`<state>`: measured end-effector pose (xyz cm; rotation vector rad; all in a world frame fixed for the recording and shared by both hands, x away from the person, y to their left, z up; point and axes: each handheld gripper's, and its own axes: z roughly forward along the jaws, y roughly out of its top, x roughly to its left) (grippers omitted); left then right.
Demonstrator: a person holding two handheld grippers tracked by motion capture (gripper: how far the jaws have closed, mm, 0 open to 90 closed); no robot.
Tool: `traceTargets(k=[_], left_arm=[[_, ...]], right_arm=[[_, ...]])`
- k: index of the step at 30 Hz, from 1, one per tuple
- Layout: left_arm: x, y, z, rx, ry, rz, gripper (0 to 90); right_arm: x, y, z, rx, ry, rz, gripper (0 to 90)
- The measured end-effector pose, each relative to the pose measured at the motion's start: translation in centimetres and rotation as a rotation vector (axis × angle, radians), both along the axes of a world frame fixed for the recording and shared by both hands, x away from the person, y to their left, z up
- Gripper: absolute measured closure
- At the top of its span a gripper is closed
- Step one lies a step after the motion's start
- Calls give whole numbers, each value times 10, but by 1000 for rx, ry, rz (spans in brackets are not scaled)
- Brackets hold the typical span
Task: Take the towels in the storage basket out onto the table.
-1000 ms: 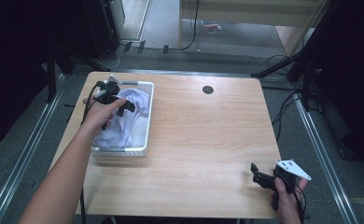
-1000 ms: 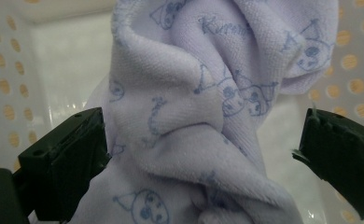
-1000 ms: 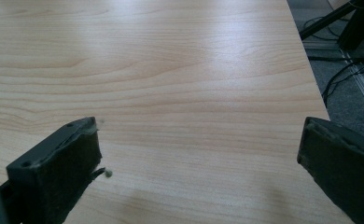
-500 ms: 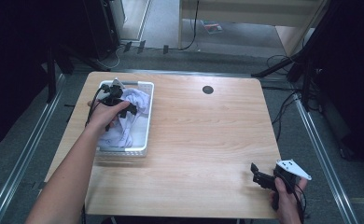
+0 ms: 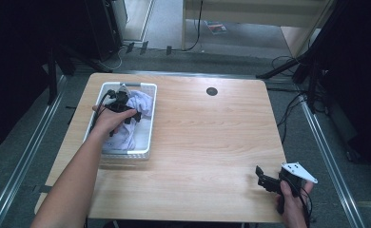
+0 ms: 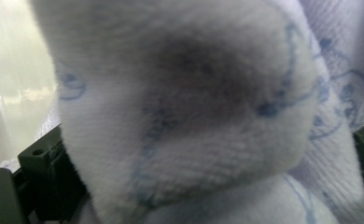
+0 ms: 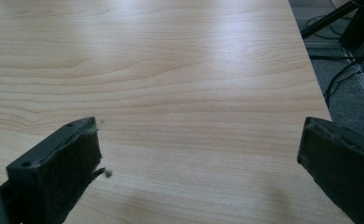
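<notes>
Wooden table carries a white basket at its left, where the left gripper sits in the pale cloth, jaws apart with cloth bulging between them, while the right gripper waits spread far off.

Premises: a laboratory or recording studio. Evidence: a pale wood-grain table with rounded corners standing on grey carpet, metal floor rails along both sides, black curtains, loose black cables, and dark stand legs.

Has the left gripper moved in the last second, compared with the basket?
Yes. The left gripper has moved toward the far end of the basket, judged against its rim. The basket itself has stayed put.
</notes>
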<state>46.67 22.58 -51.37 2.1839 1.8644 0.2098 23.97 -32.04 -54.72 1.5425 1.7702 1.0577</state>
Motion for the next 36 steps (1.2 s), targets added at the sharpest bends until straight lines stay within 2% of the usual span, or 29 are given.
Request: traceTargets(k=[6,8,9,12,13,16,20,21,23,24,27,31,34,35,36], left_arm=[[2,-8,-2,80,13,16,79],[2,-7,1,84,18,23,123],[1,-5,3,84,11,15,189],[-1,-2,5,82,3,18,300],[-2,-1,5,77,-3,22,300],[-4,0,6,81,-14,10,391],[-5,-1,9,82,4,-3,494],[-5,0,9,77,7,-5,514],[-5,6,12,34,15,-4,544],[-5,6,12,34,15,-4,556],[-5,12,16,-17,41,5,574],[-5,14,23,-28,65,13,596],[-6,14,33,-42,63,21,599],[-7,13,42,-37,48,21,602],[-7,13,42,-37,48,21,602]], right_arm=[[0,0,0,0,-1,-2,0],[0,0,0,0,-1,0,0],[0,0,0,1,-1,1,0],[0,0,0,2,0,1,0],[0,0,0,1,0,3,0],[0,0,0,-2,3,1,0],[0,1,0,-6,5,1,0],[0,1,0,-4,6,-2,0],[0,1,0,-4,6,-3,0],[0,1,0,-4,6,-3,0],[0,1,0,-3,7,-2,0],[0,1,0,-3,7,1,0],[1,1,0,-3,8,1,0],[1,1,0,-3,8,1,0],[1,1,0,-3,8,1,0]])
